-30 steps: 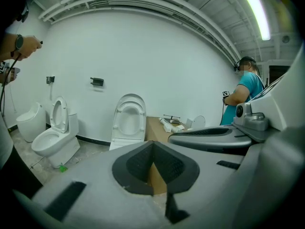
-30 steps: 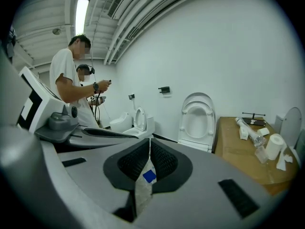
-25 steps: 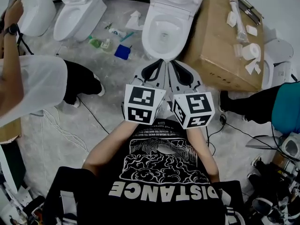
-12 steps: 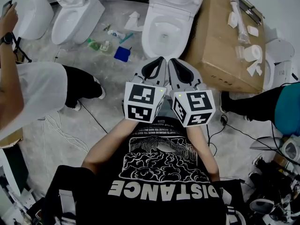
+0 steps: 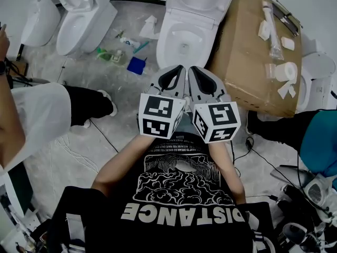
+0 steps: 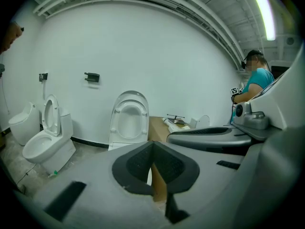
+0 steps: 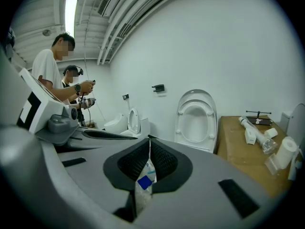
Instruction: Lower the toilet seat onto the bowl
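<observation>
The toilet seat (image 7: 195,103) stands raised at 12 o'clock, the farthest of the things ahead of you, and is not on the bowl.

Closest in, your two grippers sit side by side just past your chest, their marker cubes nearly touching. Your left gripper (image 5: 181,68) is clenched with nothing in it; in the left gripper view its jaws meet along a thin seam. Your right gripper (image 5: 191,69) is clenched and empty as well; the slit between its jaws shows only floor litter beyond. Both point toward 12 o'clock and tilt slightly down.

On the floor at 11 o'clock, near the left gripper's tip, lies a blue square item (image 5: 137,65) among scattered packaging. A bystander in a white shirt (image 5: 37,115) stands at 9 o'clock, and a person in a teal top (image 5: 322,136) at 3 o'clock.

Just beyond the gripper tips is the white bowl (image 5: 165,36), open, its narrow end toward you. A cardboard box (image 5: 247,62) stands beside it at 1 o'clock, with a paper roll (image 5: 287,71) and small white parts on top. A second toilet (image 5: 79,20) stands at 10 to 11 o'clock, well apart.

Behind the bowl, the seat is upright against its lid by the white wall. Its long axis runs vertically, hinge end down, rounded front end up, and its underside faces you.
</observation>
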Demonstrator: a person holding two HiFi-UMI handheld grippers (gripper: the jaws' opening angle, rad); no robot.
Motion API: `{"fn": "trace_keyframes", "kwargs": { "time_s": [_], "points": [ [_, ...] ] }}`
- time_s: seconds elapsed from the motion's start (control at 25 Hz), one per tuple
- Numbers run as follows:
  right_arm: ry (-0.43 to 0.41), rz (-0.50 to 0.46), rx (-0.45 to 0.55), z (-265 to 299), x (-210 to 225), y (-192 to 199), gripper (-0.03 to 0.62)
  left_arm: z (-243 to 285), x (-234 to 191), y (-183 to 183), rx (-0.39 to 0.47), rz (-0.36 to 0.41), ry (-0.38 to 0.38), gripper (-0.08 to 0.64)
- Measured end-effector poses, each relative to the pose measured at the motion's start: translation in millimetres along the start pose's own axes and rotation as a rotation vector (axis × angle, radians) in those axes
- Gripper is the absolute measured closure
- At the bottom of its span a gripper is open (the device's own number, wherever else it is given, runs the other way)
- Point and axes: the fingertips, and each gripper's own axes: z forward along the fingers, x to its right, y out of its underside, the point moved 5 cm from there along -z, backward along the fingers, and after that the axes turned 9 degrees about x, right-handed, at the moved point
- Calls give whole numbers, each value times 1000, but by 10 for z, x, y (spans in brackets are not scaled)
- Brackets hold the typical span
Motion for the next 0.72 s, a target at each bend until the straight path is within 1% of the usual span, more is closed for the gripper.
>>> {"fn": "trace_keyframes", "kwargs": {
  "time_s": [0.36,0.56,0.72],
  "points": [
    [-4,17,-15,434,668,-160,573,768,-56,-161,-13,-10,-15,551],
    [-14,33,-20,600,997,-223,572,1099,-27,-226,-10,-5,-4,551],
    [-34,21,-18,735,1182,-283,572,1315,-61,-264,-19,9,-1,551]
  ]
}}
